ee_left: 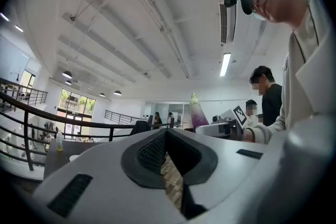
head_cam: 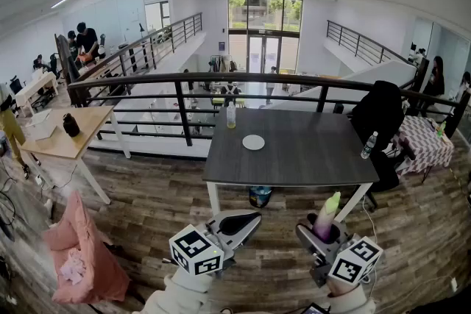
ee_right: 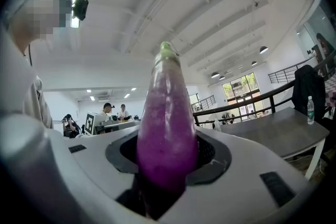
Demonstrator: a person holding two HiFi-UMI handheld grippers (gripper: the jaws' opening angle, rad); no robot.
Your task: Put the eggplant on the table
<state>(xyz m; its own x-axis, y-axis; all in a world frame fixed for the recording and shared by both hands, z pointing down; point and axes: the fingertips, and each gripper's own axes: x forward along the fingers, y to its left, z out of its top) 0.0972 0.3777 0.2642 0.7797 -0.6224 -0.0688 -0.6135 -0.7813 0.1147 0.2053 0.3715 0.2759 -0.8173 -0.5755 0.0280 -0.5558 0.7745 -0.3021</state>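
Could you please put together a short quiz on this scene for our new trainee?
1. True or false: the eggplant already lies on the table.
2. What sits near the middle of the table? A. a white plate; B. a red cup; C. a book.
3. Fill in: the eggplant stands upright between the fingers of the ____ gripper.

Key
1. False: it is held above the floor, short of the table.
2. A.
3. Right: the right gripper is closed on it.
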